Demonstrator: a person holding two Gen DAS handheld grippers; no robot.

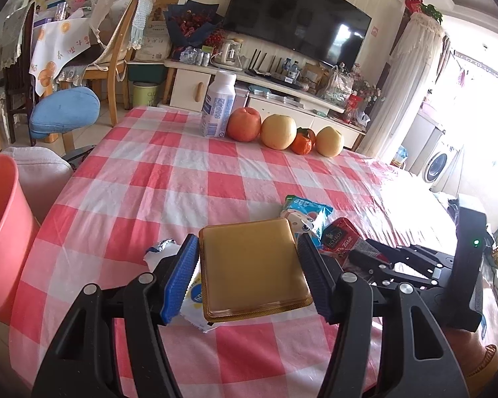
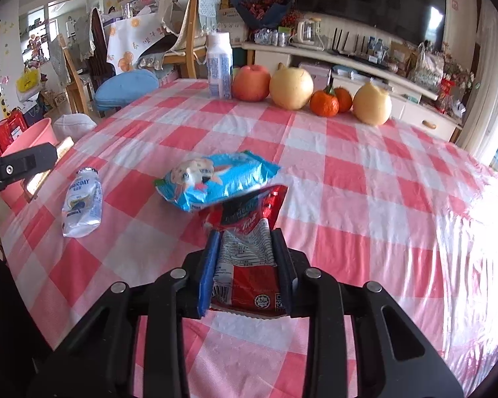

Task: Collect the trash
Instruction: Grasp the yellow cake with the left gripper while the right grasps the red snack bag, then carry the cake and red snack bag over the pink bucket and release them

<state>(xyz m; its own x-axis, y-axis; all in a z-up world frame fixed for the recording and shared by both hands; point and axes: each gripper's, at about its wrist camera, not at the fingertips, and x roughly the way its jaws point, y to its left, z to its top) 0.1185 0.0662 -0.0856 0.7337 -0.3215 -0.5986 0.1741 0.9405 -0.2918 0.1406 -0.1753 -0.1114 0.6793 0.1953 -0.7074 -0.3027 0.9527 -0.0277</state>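
Covering the table, a pink-checked cloth (image 1: 189, 179) fronts a television (image 1: 295, 20).

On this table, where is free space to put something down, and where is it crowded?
Free: the wide checked cloth between the fruit row and the blue wrapper, and the whole sunlit side. Crowded: the near edge, where the squashed bottle, the blue wrapper and the red packet lie close.
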